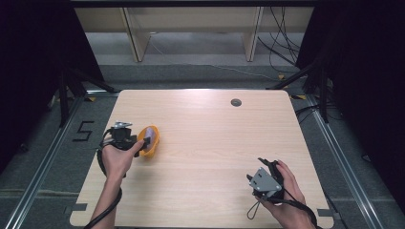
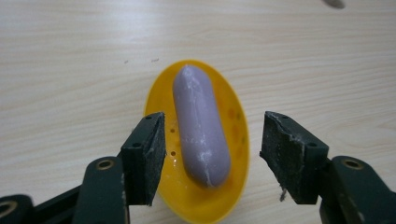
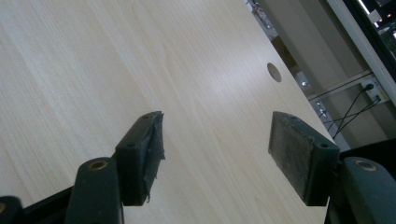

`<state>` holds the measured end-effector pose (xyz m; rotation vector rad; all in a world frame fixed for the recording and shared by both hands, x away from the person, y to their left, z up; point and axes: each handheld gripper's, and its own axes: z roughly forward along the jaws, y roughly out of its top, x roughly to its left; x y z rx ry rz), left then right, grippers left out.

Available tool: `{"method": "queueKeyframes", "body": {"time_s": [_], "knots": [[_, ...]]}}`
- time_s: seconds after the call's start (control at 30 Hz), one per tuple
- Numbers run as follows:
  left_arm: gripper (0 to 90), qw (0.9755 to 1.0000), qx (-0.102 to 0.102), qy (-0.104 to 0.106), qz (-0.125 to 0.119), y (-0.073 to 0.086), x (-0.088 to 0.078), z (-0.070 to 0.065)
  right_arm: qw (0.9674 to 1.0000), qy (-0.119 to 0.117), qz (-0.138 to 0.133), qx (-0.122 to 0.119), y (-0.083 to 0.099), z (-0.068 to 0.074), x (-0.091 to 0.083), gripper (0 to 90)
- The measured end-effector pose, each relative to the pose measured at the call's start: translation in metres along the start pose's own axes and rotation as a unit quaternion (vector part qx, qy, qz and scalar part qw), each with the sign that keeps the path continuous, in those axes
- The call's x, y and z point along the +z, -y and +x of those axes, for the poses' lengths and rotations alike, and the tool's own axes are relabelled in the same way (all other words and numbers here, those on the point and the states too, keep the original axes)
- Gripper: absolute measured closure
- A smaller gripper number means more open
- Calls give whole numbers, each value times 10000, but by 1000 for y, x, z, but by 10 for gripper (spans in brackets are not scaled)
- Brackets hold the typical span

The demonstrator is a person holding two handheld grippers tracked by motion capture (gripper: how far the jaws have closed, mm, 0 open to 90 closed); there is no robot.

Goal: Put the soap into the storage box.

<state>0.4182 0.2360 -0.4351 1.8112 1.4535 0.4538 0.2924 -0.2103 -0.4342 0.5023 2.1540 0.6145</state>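
A lilac soap bar (image 2: 198, 121) lies lengthwise in a yellow oval dish (image 2: 236, 121) on the pale wooden table (image 1: 215, 124). In the high view the dish (image 1: 152, 145) with the soap bar (image 1: 150, 134) sits at the table's left side. My left gripper (image 1: 141, 147) hovers right by it. In the left gripper view, my left gripper (image 2: 212, 156) stands open, its pads (image 2: 156, 149) on either side of the soap's near end and clear of it. My right gripper (image 1: 267, 166) rests near the table's front right, open with nothing between its pads (image 3: 217, 154).
A round cable hole (image 1: 236, 102) sits near the table's far edge, also visible from the right gripper (image 3: 274, 72). Grey floor with a marked "5" (image 1: 84, 130) lies to the left, and cables (image 1: 282, 43) and wooden shelf legs stand beyond the table.
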Motion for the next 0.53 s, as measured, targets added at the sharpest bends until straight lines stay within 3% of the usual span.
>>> {"method": "queueKeyframes", "body": {"time_s": [0.07,0.17,0.27,0.3,0.4,0.47,0.5,0.53], "knots": [[395,9996,-59,146,-228,2,-9,1,10000,-13,3,-2,0,0,0,360],[394,9988,220,277,-331,14,-22,2,9999,-19,16,110,1,1,0,360],[394,9962,450,438,-601,38,-31,2,9999,-9,29,101,2,0,0,359],[394,9952,485,486,-698,48,-33,2,10000,-38,17,4,1,-1,1,359],[395,9930,545,568,-884,80,-36,3,10000,-59,16,57,2,0,2,359],[394,9935,503,594,-827,97,-35,3,9997,-187,60,129,3,1,3,359],[385,9936,460,717,-736,102,-34,3,9997,-225,12,129,4,0,4,359],[365,9942,398,727,-689,104,-34,2,9990,-332,67,275,4,1,4,359]]}}
